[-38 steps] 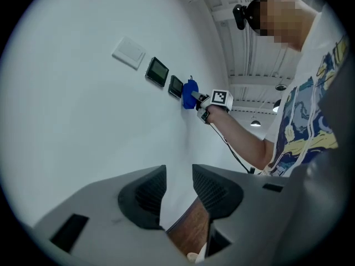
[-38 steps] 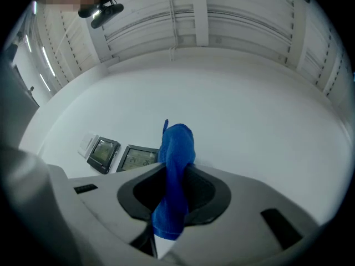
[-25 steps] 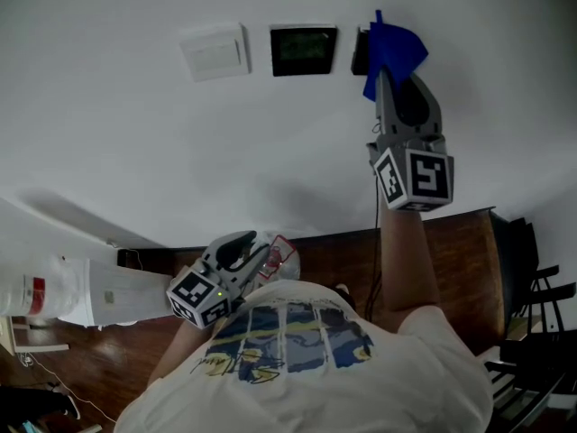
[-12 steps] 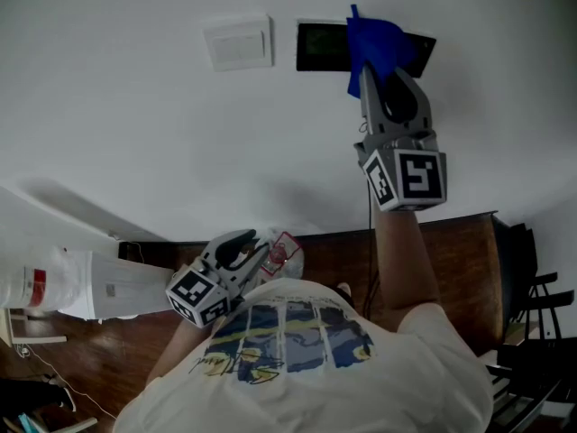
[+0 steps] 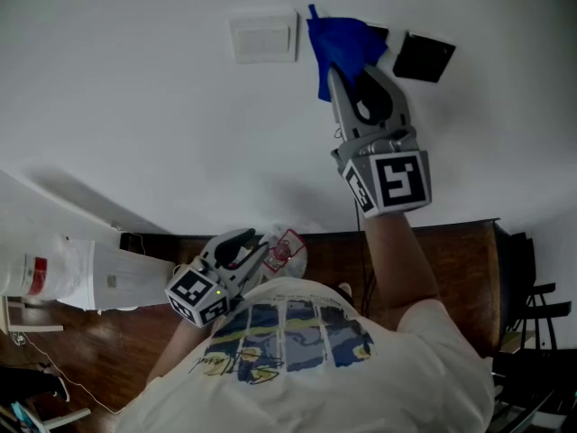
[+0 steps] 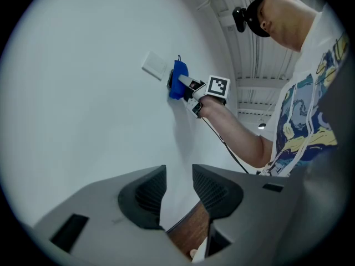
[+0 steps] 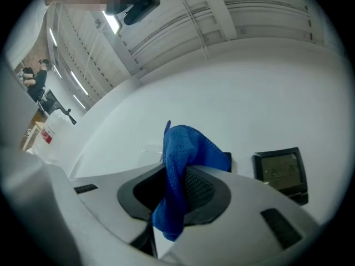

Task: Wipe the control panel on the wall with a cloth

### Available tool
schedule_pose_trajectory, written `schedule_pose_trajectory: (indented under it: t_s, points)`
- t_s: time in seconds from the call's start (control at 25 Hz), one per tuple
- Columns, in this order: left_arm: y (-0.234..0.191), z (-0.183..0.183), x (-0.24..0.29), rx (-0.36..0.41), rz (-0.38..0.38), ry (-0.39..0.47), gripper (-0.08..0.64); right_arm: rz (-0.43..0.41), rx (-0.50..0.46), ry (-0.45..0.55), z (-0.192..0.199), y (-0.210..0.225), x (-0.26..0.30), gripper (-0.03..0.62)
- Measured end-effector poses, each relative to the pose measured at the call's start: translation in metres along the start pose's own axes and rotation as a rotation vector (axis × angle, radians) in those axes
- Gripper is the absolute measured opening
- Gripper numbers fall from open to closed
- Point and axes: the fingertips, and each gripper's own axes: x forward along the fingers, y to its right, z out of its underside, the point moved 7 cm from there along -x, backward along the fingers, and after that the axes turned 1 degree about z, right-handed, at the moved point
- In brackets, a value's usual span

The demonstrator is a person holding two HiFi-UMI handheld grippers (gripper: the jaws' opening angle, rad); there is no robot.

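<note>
Head view: the wiping looks to be under way, not finished. The blue cloth (image 5: 343, 45) lies against the wall just right of the white switch plate (image 5: 263, 36), over a dark control panel (image 5: 383, 36) of which only a corner shows. How much of it is already clean cannot be told from here. A second dark panel (image 5: 424, 57), with a display, sits farther right of the switch plate, uncovered. I judge it may also need a pass. The cloth is bunched and folded, with a loose tail hanging between the jaws. The right gripper (image 5: 347, 72) is clamped on it, reaching up at the plate's height. The left gripper (image 5: 255, 247) hangs well below the plate by the person's chest, its jaws narrowly apart and empty.
</note>
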Motion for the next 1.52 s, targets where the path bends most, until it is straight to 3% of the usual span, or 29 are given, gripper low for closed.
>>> schedule_pose_trajectory:
  t_s: [0.44, 0.6, 0.84, 1.16, 1.32, 1.52]
  points:
    - [0.006, 0.008, -0.013, -0.018, -0.042, 0.009, 0.127, -0.174, 0.035, 0.001, -0.009, -0.043, 0.008, 0.072]
    - [0.011, 0.007, -0.008, -0.013, -0.025, 0.010, 0.127, -0.184, 0.038, -0.004, -0.017, -0.042, -0.009, 0.072]
    - [0.023, 0.009, 0.012, -0.004, 0.026, -0.007, 0.127, -0.102, 0.016, -0.007, -0.019, 0.001, -0.050, 0.072]
    - [0.046, 0.012, 0.058, -0.001, 0.094, -0.053, 0.127, 0.075, 0.009, -0.053, -0.017, 0.087, -0.108, 0.072]
    - [0.057, 0.007, 0.078, -0.001, 0.105, -0.058, 0.127, 0.163, 0.011, -0.062, -0.017, 0.133, -0.125, 0.072]
    - [0.069, 0.001, 0.094, 0.004, 0.105, -0.059, 0.127, 0.214, 0.021, -0.064, -0.013, 0.173, -0.129, 0.072]
